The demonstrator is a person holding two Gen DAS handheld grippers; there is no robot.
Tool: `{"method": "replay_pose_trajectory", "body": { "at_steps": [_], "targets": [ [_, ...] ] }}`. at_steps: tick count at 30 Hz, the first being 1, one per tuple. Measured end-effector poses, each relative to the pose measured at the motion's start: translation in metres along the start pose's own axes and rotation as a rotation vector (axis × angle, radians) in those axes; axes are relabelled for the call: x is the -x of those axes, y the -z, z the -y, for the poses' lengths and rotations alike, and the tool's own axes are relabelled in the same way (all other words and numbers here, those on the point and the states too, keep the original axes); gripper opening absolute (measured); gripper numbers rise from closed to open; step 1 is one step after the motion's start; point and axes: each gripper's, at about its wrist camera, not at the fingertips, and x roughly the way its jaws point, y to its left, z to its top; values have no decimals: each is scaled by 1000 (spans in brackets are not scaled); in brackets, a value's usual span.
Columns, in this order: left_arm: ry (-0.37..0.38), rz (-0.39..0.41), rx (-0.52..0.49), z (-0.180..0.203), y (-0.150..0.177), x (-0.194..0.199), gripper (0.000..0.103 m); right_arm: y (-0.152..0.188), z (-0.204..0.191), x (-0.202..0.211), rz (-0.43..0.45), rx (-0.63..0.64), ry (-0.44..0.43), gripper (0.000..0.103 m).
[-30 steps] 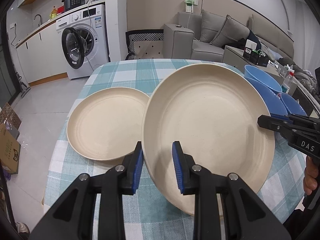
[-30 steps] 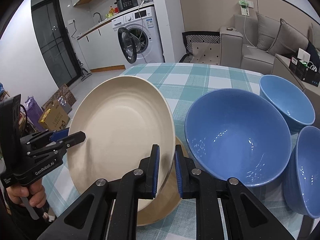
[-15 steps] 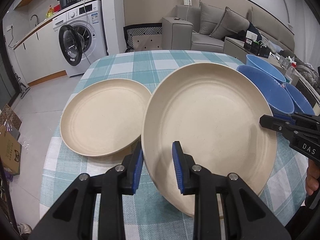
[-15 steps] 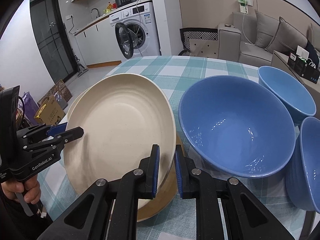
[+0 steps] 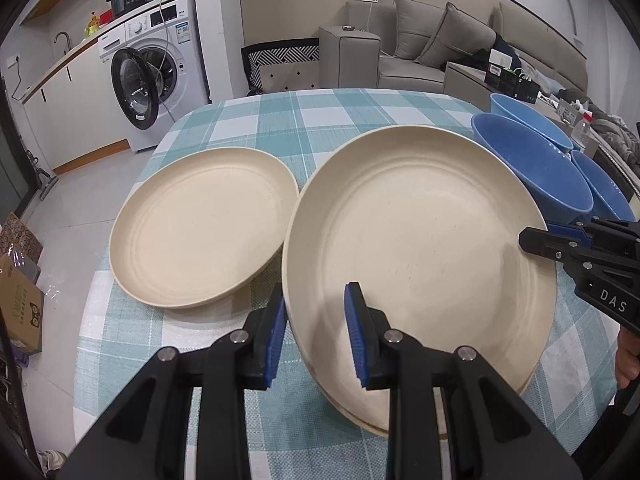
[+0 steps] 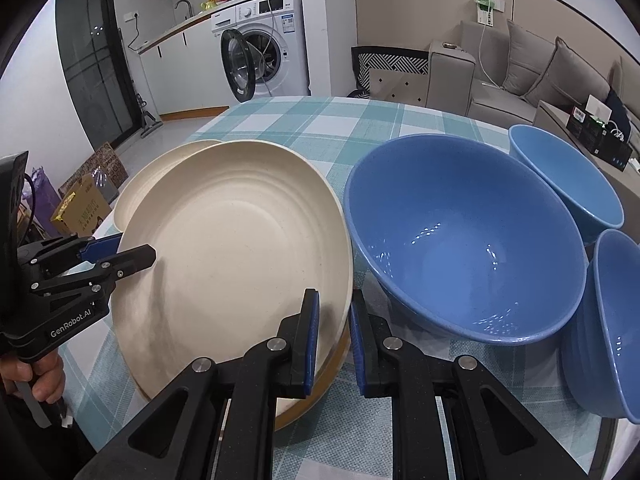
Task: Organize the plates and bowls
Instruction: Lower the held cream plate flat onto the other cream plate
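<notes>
I am gripping the cream plate (image 5: 420, 240) with both jaws, left gripper (image 5: 316, 332) clamping its rim at 7 o'clock, right gripper (image 6: 332, 340) at 4 o'clock, tilting over another plate (image 6: 304, 400) on the desk (image 5: 320, 120), blue bowl (image 6: 460, 240) at 3 o'clock.

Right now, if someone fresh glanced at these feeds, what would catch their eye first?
The big cream plate, tilted and clamped on opposite rims by the left gripper and right gripper, above another plate on the checked tablecloth. A second cream plate lies flat to its left; three blue bowls crowd its right.
</notes>
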Motion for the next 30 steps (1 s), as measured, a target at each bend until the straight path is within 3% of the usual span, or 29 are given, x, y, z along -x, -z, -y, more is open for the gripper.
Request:
{"method": "replay_pose_trajectory", "body": {
  "at_steps": [30],
  "targets": [
    [-60, -40, -90, 15, 8, -11, 29, 8, -14, -20, -68, 72, 73, 18]
  ]
}}
